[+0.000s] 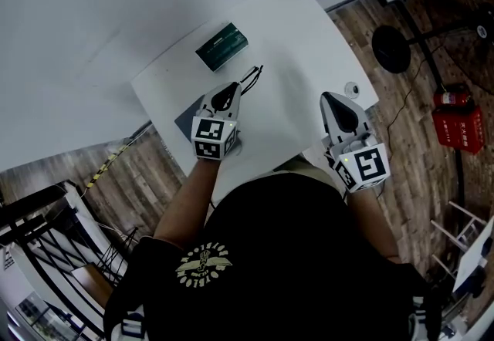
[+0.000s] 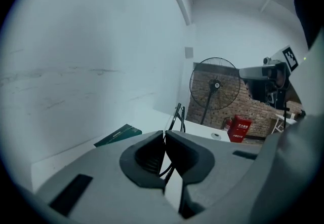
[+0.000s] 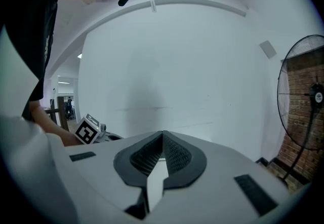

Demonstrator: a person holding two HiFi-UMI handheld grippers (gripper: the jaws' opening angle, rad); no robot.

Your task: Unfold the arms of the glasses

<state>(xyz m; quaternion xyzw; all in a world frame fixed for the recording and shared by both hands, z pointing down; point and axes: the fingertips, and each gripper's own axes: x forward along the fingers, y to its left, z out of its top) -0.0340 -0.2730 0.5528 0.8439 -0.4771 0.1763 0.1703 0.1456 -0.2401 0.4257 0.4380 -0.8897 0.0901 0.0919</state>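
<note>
Black, thin-framed glasses [image 1: 252,77], one pair, sit over the white table [image 1: 293,38], pinched in your left gripper [image 1: 229,92]. Your right gripper [image 1: 333,102] is clenched, empty. One green box [image 1: 221,46] lies nearby.

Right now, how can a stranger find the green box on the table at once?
On the white table, look to the far side, beyond the left claw. The dark green box lies flat there, apart from the thin black glasses in that claw; it alone is rectangular and green.
</note>
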